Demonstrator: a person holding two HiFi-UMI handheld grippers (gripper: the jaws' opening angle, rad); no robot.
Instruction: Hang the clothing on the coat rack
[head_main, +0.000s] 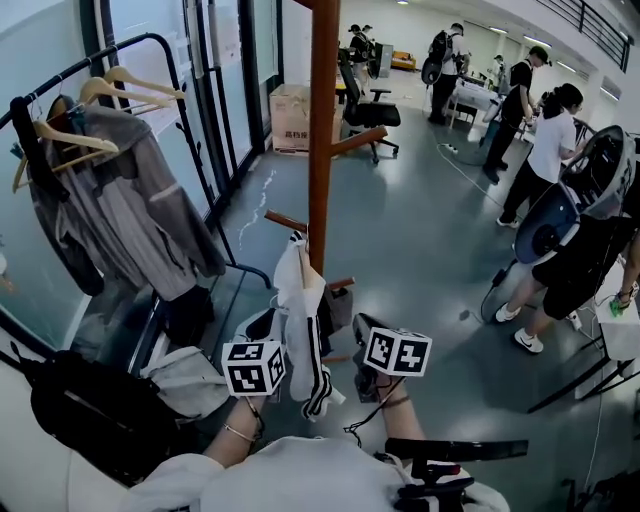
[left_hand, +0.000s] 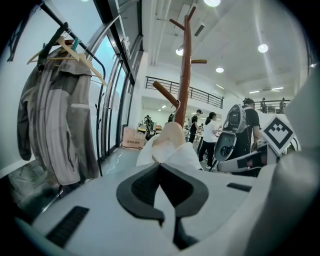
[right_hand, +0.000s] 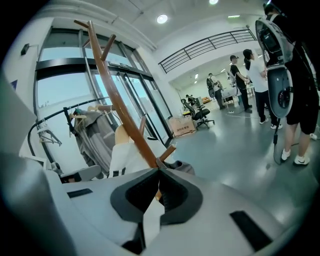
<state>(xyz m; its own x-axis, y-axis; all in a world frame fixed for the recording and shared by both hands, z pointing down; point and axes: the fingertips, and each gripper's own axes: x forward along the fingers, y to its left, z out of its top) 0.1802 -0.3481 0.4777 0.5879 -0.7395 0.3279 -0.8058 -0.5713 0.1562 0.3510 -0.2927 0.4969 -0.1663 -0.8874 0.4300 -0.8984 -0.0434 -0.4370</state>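
The white garment (head_main: 298, 295) drapes limply over a low peg of the coat rack (head_main: 323, 120). It looks soft and light, probably best held by the collar. The left hand-held gripper (left_hand: 161, 166) pinches its fabric. The right hand-held gripper (right_hand: 158, 171) is pressed together.

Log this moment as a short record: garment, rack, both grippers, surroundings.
garment: white garment with black stripes, hanging by the lower pegs of the coat rack
rack: wooden, upright
left gripper: shut on the white garment
right gripper: shut on the white garment
surroundings: grey clothes on hangers on a clothes rail, left
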